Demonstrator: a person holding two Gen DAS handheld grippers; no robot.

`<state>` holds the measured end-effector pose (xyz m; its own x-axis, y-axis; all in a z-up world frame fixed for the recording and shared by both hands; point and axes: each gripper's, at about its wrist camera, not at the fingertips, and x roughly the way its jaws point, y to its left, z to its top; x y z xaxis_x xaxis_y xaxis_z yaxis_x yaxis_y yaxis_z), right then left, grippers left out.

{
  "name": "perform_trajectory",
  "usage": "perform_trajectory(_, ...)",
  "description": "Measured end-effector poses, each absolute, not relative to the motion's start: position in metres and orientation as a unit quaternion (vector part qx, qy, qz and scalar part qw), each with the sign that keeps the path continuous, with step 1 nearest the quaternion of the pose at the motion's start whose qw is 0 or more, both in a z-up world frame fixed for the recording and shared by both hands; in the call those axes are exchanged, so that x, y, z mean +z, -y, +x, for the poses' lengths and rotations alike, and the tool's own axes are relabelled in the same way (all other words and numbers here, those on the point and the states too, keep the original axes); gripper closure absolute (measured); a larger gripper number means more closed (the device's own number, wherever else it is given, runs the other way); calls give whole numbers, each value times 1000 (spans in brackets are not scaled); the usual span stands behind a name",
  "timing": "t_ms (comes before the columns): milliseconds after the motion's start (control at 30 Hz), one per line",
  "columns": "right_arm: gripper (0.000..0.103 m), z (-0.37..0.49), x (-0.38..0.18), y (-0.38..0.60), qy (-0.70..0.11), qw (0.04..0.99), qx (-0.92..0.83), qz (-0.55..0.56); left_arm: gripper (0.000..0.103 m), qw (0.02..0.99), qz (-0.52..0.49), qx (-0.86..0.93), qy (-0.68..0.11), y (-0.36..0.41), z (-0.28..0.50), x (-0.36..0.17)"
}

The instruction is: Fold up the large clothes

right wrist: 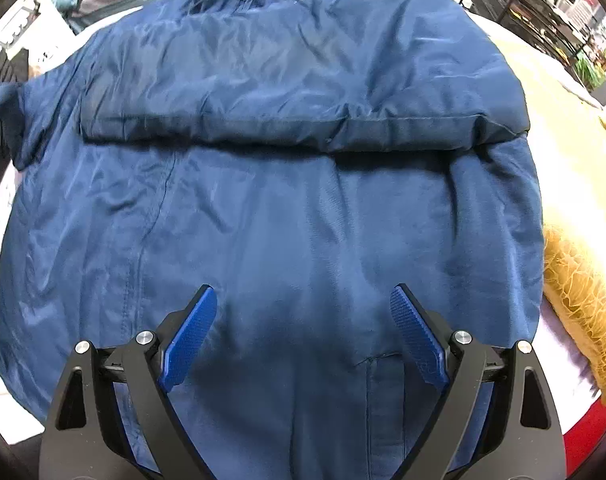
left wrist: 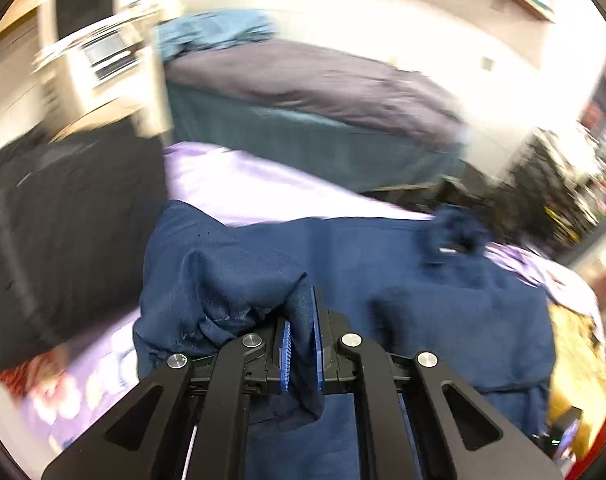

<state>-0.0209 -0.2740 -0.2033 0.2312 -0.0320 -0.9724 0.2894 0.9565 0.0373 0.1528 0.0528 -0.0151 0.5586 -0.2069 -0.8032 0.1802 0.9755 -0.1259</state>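
A: Left wrist view?

B: The left gripper (left wrist: pixel 301 350) is pinched tight on a fold of the navy jacket (left wrist: pixel 383 264), lifting it off the lilac sheet (left wrist: pixel 239 184). A black garment (left wrist: pixel 63 220) lies to the left. The background is blurred.

A: Right wrist view?

B: The right gripper (right wrist: pixel 303 336) hangs spread wide above the jacket (right wrist: pixel 263 208), nothing between its pads. One sleeve (right wrist: pixel 303 128) is folded across the body. A yellow blanket (right wrist: pixel 579 280) lies just beside it on the right.

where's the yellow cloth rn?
Right wrist view: the yellow cloth lies at the right edge, beside the jacket. Left wrist view shows it lower right, past the jacket.
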Motion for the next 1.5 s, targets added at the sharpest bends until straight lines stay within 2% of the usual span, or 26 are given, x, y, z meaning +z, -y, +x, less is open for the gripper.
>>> perform_trajectory(267, 15, -36, -194, 310, -595, 779, -127, 149, 95, 860, 55, -207, -464, 109, 147, -33)
perform_trajectory(367, 15, -43, -197, 311, -592, 776, -137, 167, 91, 844, 69, -234, -478, 144, 135, -48)
perform_trajectory(433, 15, -50, -198, 313, -591, 774, -144, 177, 72, 832, 72, -252, -488, 159, 126, -61)
perform_trajectory(467, 15, -52, -200, 315, -592, 772, -146, 182, 67, 830, 79, -254, -490, 167, 122, -65)
perform_trajectory(533, 15, -57, -201, 317, -591, 769, -149, 190, 37, 832, 86, -258, -484, 178, 113, -69)
perform_trajectory(600, 15, -60, -202, 318, -591, 769, -150, 193, 25, 833, 86, -268, -476, 185, 103, -70)
perform_trajectory(700, 15, -60, -202, 320, -591, 768, -150, 194, 16, 826, 89, -283, -479, 192, 96, -72)
perform_trajectory(900, 15, -53, -200, 316, -590, 771, -145, 190, 12, 819, 100, -289, -486, 181, 80, -81)
perform_trajectory(1200, 15, -40, -192, 310, -583, 781, -122, 186, 12, 818, 176, -192, -513, 95, 65, -135)
perform_trajectory(1500, 15, 11, -173, 287, -572, 800, -66, 170, 12, 817, 130, -98, -554, -2, 56, -162)
